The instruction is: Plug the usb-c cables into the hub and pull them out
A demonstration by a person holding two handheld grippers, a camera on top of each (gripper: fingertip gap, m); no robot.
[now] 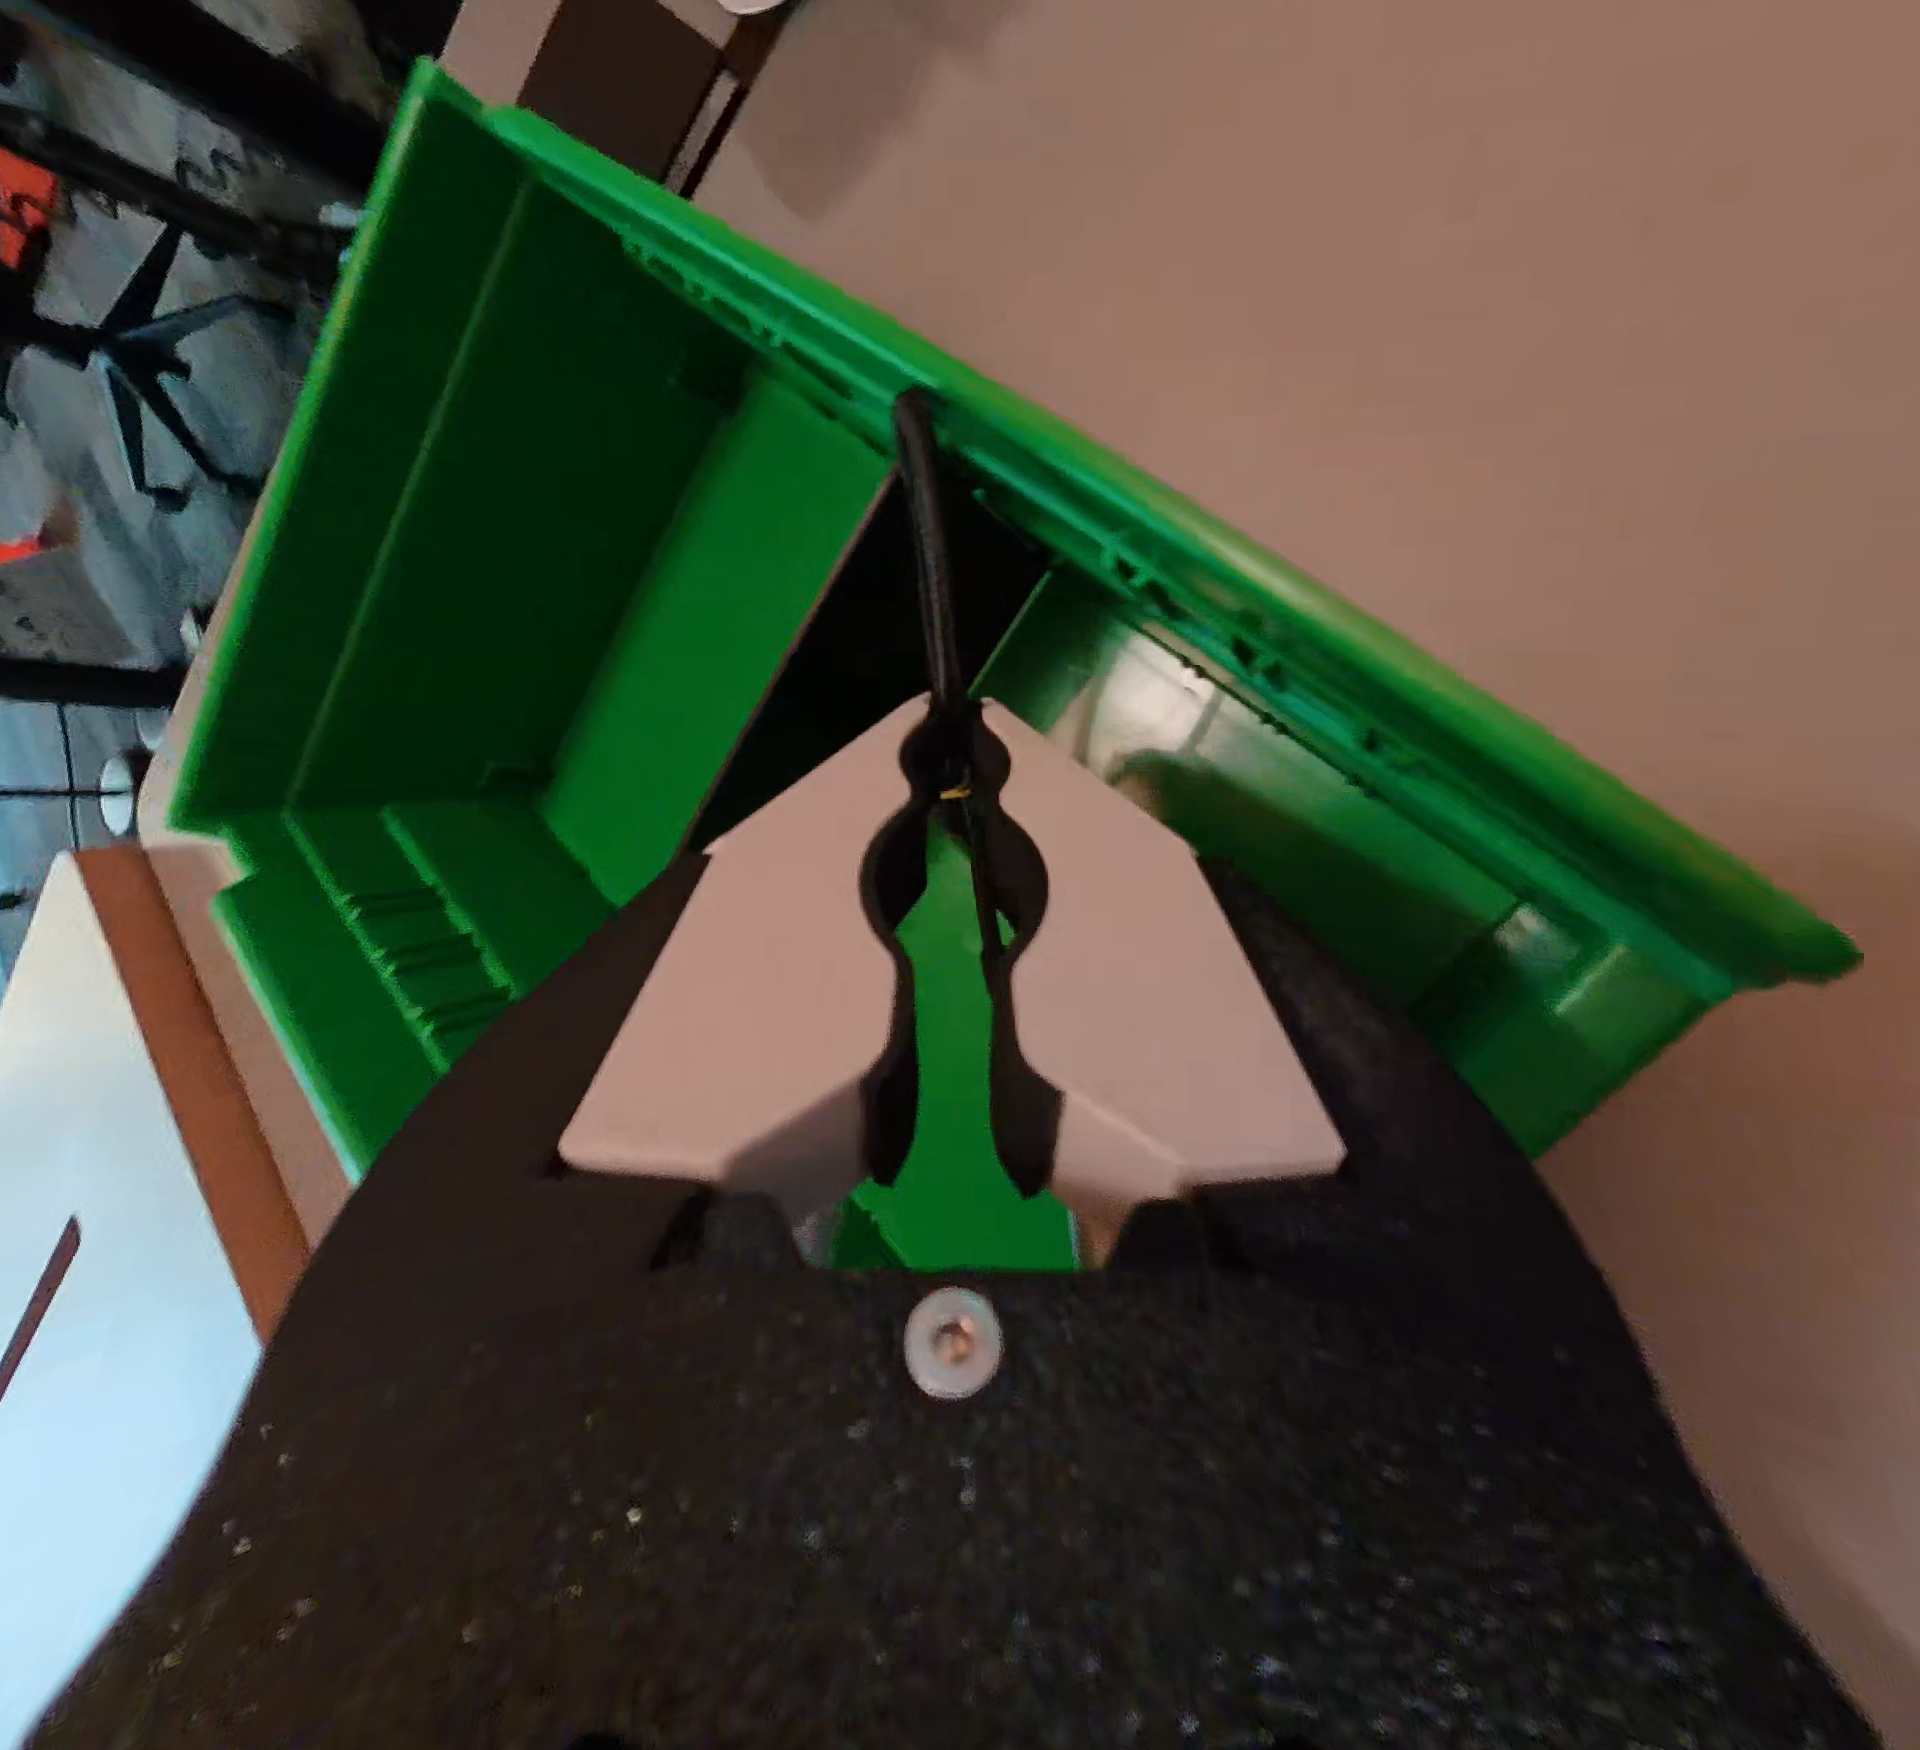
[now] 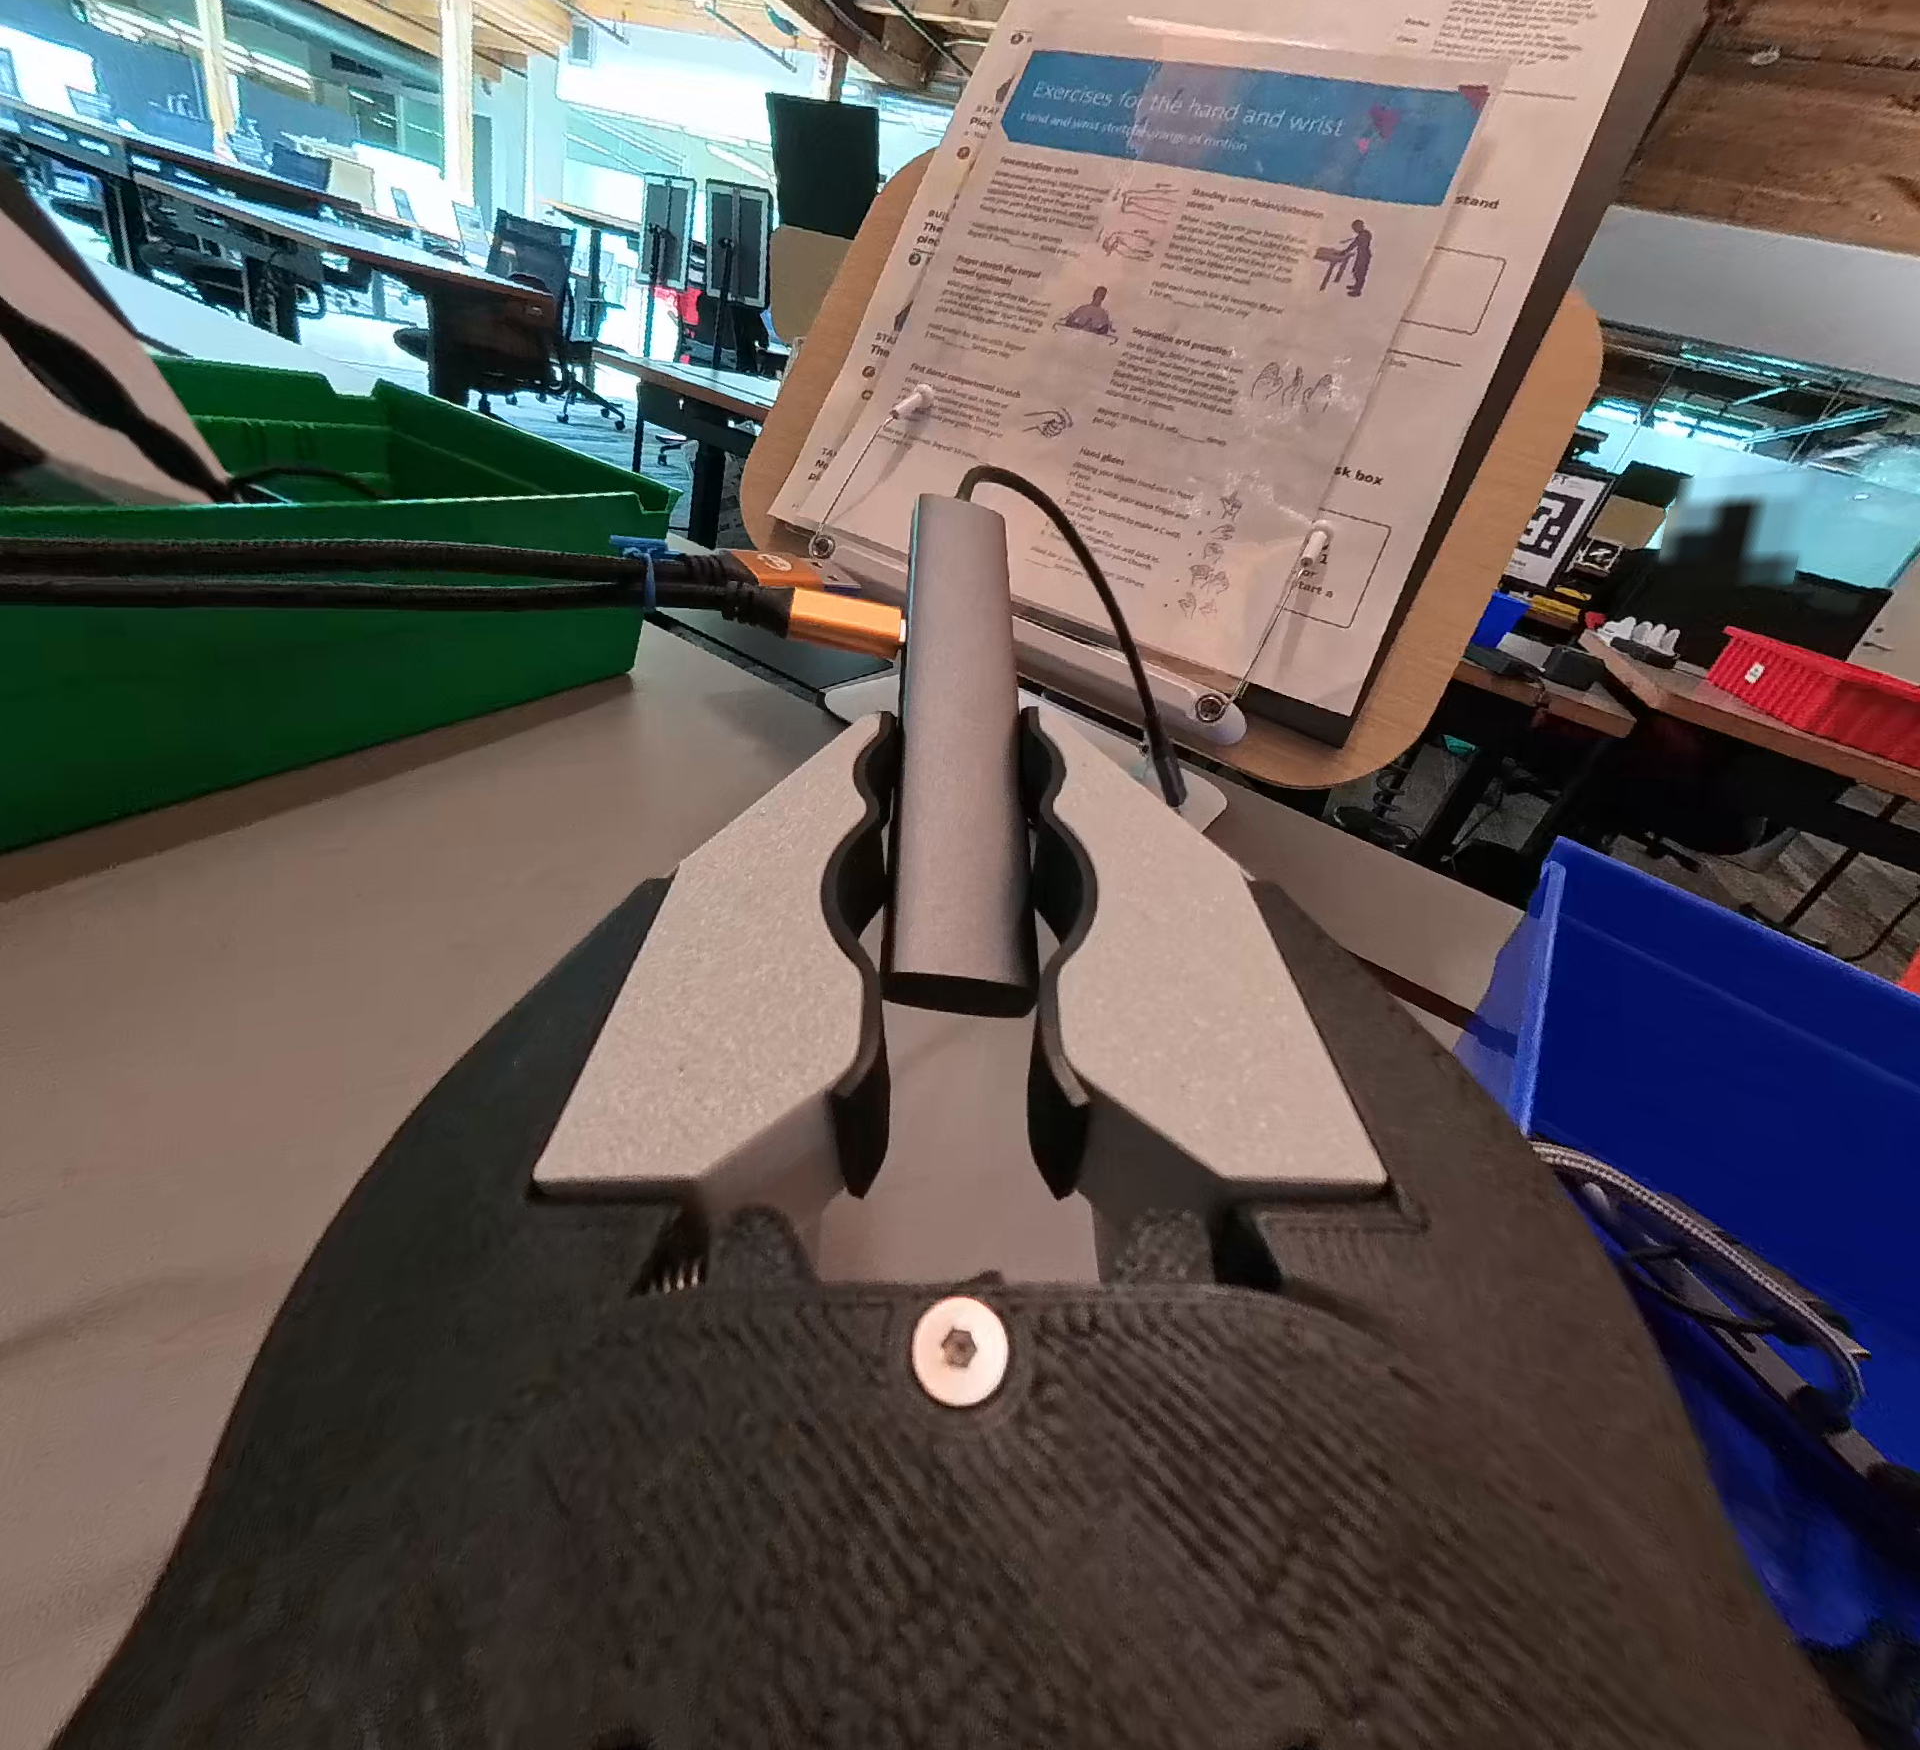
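Right tool (image 2: 958, 765) clamps the grey hub (image 2: 954, 744), which points away over the table (image 2: 312, 921); one orange-ended cable (image 2: 831, 622) is plugged into its left side. Left tool (image 1: 954, 744) pinches a black cable (image 1: 930, 547) above the green bin (image 1: 582, 578).

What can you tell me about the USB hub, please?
The hub is a slim grey bar, metal by its look, with rounded ends. It stands tilted above the table, clamped between the right gripper fingers. An orange-shelled plug sits in its left side, and its own thin black lead arcs from the far end.
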